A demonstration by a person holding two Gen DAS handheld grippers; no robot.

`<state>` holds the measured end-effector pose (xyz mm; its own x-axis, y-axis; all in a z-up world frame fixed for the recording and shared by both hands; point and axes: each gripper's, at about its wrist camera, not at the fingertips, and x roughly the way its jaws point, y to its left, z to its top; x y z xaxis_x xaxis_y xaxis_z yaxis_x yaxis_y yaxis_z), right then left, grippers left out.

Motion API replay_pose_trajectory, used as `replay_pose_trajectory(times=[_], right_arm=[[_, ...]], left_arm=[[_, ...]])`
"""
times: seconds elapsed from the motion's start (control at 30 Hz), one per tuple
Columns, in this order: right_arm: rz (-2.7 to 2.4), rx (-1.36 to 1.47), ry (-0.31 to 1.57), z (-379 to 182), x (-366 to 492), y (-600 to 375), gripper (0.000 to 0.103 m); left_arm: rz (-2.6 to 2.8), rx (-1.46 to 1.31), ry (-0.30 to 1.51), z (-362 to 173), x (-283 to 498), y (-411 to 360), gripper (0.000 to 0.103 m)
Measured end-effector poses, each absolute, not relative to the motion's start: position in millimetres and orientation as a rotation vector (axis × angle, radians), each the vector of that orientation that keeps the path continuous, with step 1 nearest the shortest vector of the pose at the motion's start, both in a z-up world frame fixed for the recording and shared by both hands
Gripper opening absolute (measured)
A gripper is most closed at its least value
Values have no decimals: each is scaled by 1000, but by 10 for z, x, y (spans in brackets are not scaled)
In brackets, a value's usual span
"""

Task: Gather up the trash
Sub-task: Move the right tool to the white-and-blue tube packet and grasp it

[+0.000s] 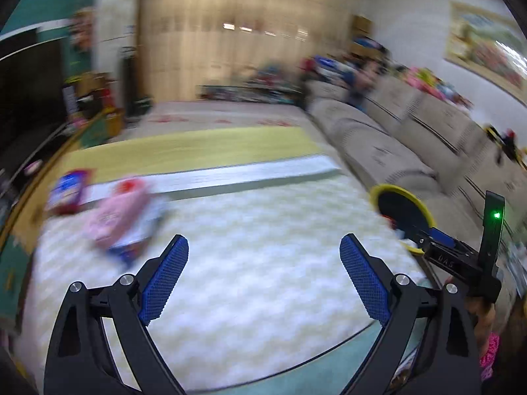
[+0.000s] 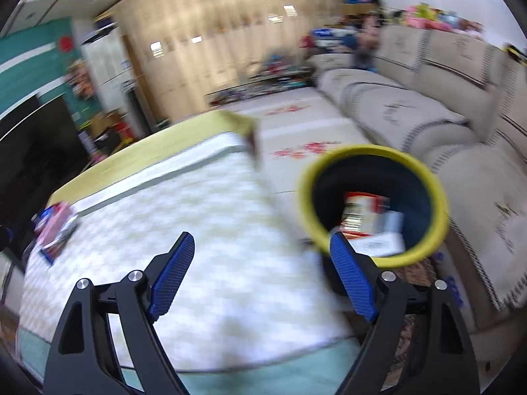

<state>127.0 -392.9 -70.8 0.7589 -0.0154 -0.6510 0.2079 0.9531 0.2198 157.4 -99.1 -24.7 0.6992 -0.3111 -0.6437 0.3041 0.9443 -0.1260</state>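
Scene: a blurred living room with a low desk (image 1: 263, 263) under a white quilted cover, and a long beige sofa (image 1: 395, 138) along its right side.

Left hand-held gripper (image 1: 263, 273): its blue pads stand wide apart with nothing between them; it hangs over the bare middle of the white cover, angled downward.

Right hand-held gripper (image 2: 260, 273): its pads are also apart and not pressed on anything. Its right finger sits just in front of the bin's rim, but blur hides whether it touches the rim.

Bin (image 2: 372, 200): a dark round bin with a yellow rim, off the right edge of the desk, between desk and sofa. Its mouth faces the right camera.

Trash already in the bin: a red and white wrapper (image 2: 365, 214) and pale paper show inside.

Trash still out: a pink packet (image 1: 115, 217) and a blue and purple packet (image 1: 67, 194) lie close together at the far left of the desk, well apart from the bin.

Step in hand: likely between one drop and the next pickup, with both hands empty.

Next move: the left hand-held gripper would need to travel left and forward to the packets, lower around one edge, close, then carry it across to the bin.

Caution: the packets are flat and thin, so the pads probably need to catch a raised edge.
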Motion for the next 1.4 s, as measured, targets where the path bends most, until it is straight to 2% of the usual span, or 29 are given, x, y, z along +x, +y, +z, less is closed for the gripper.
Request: replay_pose_trajectory(times=[0.17,0.3,0.6,1.0,1.4], right_arm=[[77,219,737,-670,1683,-2889,80],[207,144,753,-650,1886,-2053,80],[327,106,836,-738,2226,-965,80],[257,70,960,-1032,2653,-640,80],[108,26,932,-942,2809,-1294,80]], left_arm=[[-120,-65,652,-117,1286,37,93],[-49,-109,643,-150,1188,581,93],[-57,-171,685,-392,1204,841,93],[-87,-221,714,-621,1312,901,93],[-133,-243,739,-839,1464,863,93]])
